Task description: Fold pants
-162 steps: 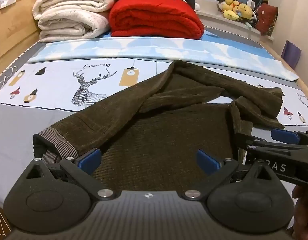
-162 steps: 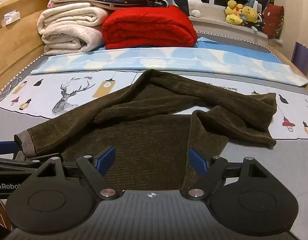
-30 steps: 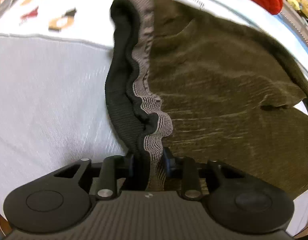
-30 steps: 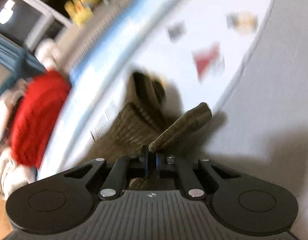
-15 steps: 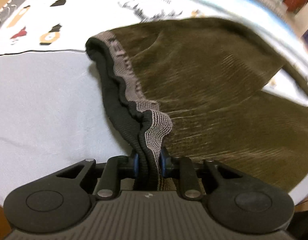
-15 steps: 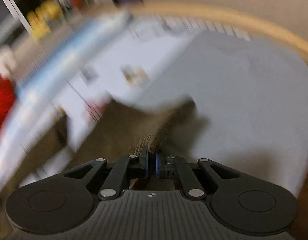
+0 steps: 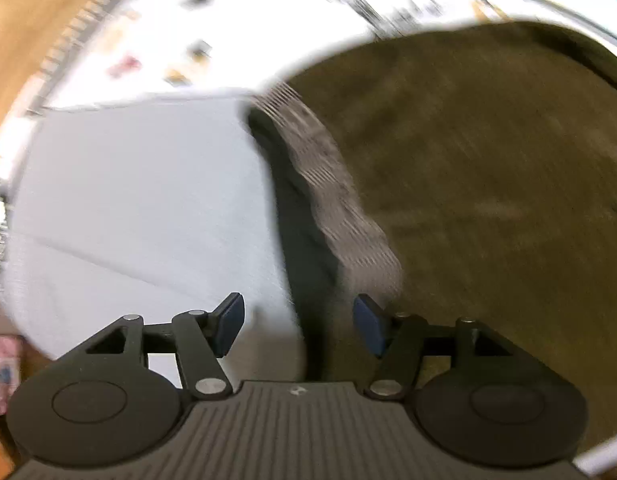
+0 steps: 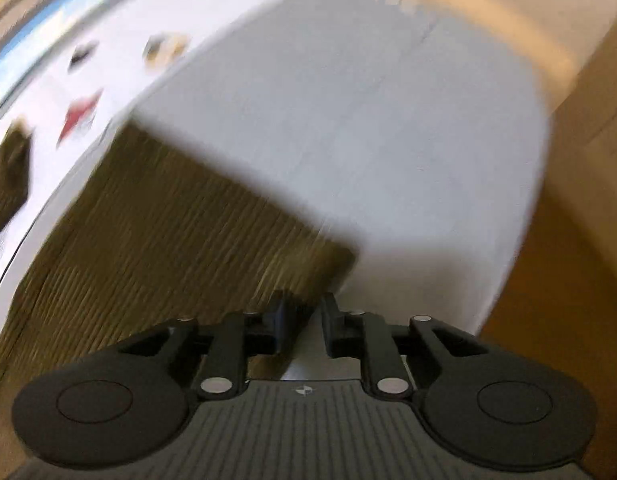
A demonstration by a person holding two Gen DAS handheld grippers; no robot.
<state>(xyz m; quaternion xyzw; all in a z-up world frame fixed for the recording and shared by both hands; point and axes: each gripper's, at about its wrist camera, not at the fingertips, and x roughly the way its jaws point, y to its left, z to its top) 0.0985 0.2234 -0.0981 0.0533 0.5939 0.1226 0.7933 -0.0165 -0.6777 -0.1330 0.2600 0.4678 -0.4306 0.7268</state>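
left gripper point(image 7: 296, 326) is gaping w/ jaws just opening, waistband point(image 7: 332, 200) running toward 12 between them untouched; right gripper point(image 8: 302, 330) is parting too, nothing pinched; both should be lifting straight off w/o dragging pants point(image 7: 488, 200).

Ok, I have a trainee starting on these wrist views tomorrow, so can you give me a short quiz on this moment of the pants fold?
1. True or false: the left tongs are clamped shut on the waistband.
2. What do the pants lie on? A) wooden floor B) pale bedsheet C) red blanket
3. Fill in: a narrow ____ shows between the pads of the right tongs.

Key
1. False: they have just been opening, and the pads stand clear of the waistband between them.
2. B
3. gap; these have just been opening too.
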